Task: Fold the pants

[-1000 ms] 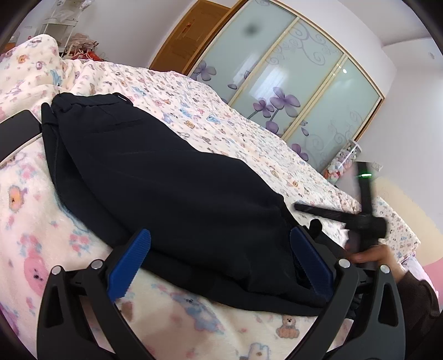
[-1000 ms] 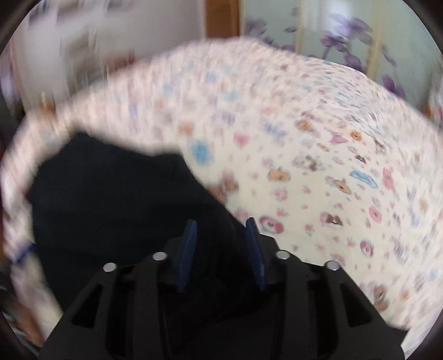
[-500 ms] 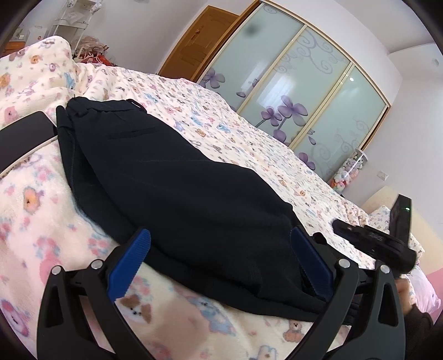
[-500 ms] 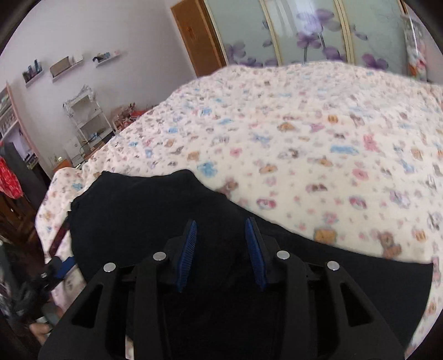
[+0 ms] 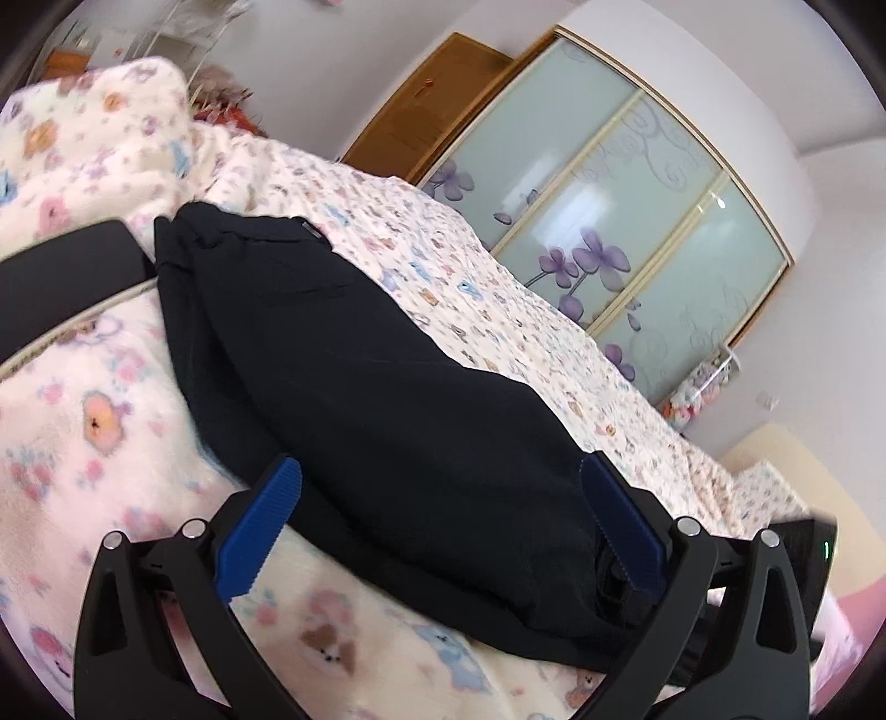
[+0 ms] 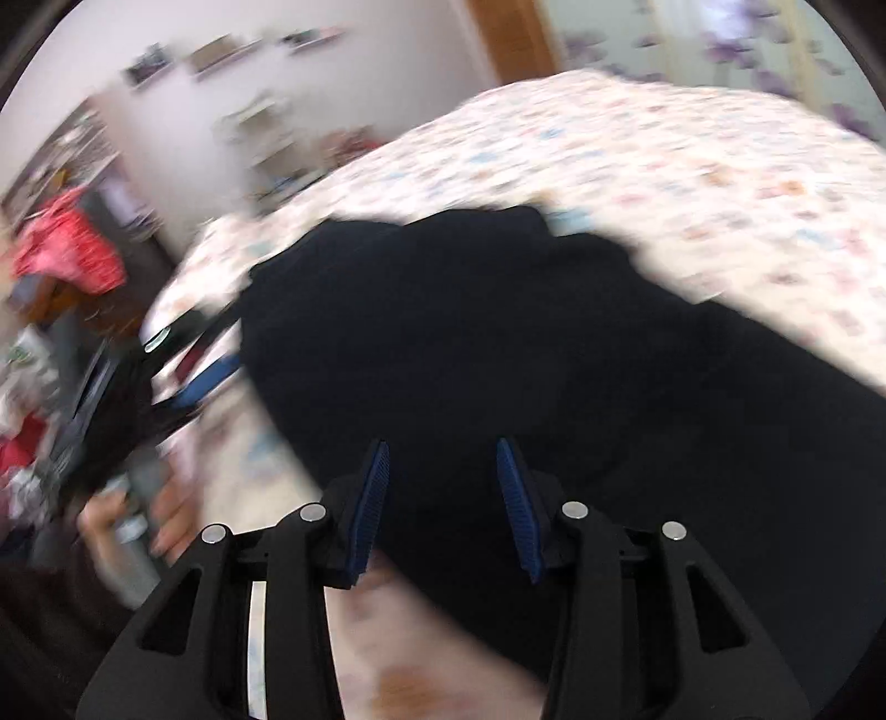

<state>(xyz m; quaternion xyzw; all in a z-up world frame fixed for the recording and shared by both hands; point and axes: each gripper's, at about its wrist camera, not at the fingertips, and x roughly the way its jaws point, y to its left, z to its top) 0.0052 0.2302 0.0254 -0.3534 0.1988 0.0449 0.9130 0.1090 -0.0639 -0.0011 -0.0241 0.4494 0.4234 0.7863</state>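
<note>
Your black pants [image 5: 387,399], soft matte woven cloth folded into a long tapering shape, lie on the bed [image 5: 554,332], running from the upper left of the left wrist view down to its lower right. The bed carries a fleecy cream blanket [image 5: 99,421] printed with small pastel bears and flowers. No label or writing can be read on the cloth; a small grey tab at the waistband is too small to make out.

Your left gripper [image 5: 440,518], black plastic with ribbed blue pads [image 5: 260,520], has its jaws spread wide, 1 pad on each side of the pants' lower end, neither pressing on the cloth.

Your right gripper [image 6: 443,507] points down at the dark fabric [image 6: 526,360]; its jaws stand partly apart and have just been opening, with cloth under and between the pads but not pinched.

Only the left wrist view shows the frosted glass wardrobe doors [image 5: 609,221] with purple flowers and the brown wooden door [image 5: 437,111]. Only the right wrist view, badly blurred, shows your left hand [image 6: 138,515] at its lower left, wall shelves [image 6: 221,50] and a red garment [image 6: 72,249].
</note>
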